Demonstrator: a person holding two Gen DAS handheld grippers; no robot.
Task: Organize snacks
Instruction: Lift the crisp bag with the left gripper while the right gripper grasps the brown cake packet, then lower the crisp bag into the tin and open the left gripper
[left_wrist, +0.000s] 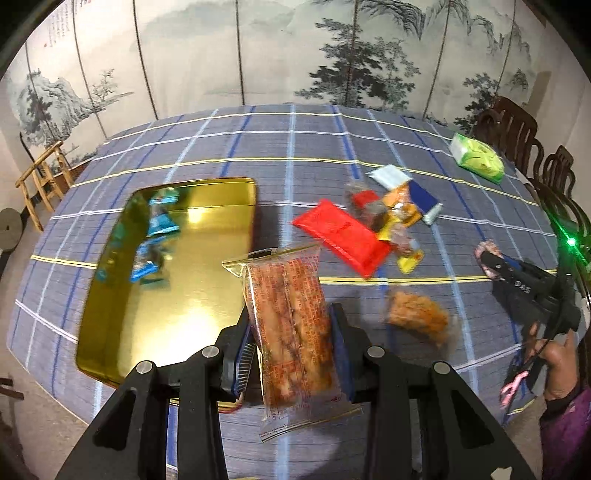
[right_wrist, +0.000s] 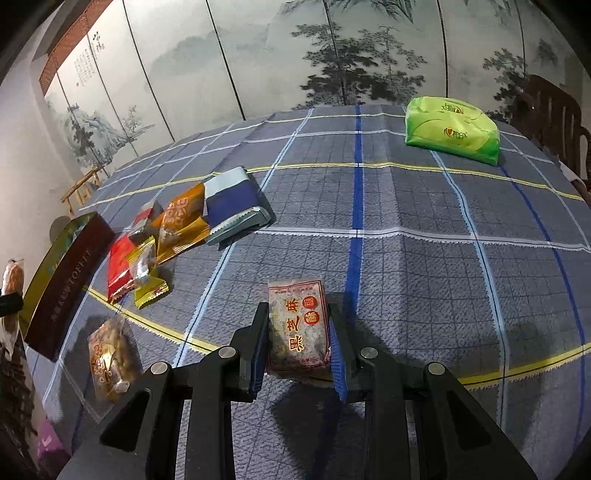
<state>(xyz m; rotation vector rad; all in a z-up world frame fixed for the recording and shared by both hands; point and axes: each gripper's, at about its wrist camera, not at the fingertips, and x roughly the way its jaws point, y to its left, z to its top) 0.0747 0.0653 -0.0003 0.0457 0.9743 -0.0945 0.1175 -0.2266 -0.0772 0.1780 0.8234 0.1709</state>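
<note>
Gold tin (left_wrist: 110, 325) sits lower left in left view w/ blue packets (left_wrist: 157, 221) inside. Left claw (left_wrist: 291, 332) is clenched on an orange snack bag (left_wrist: 291, 325), just right of tin's rim. Right claw (right_wrist: 299, 339) grips a sesame bar (right_wrist: 299, 328) above the worktop (right_wrist: 406, 258). Tip: carry the bag fully over the tin & lower before letting go; bar goes after, so claws don't clash.

Light falls from overhead and my jaws throw soft dark shadows onto the blue checked cloth of the bench (right_wrist: 406, 229). The shiny gold metal tin (left_wrist: 192, 266) glares with bright hot patches. My left view is smeared with motion blur, worst on the orange crumbly snack packet (left_wrist: 417, 317); my right view is sharper. Both bend strongly, with black corners.
</note>
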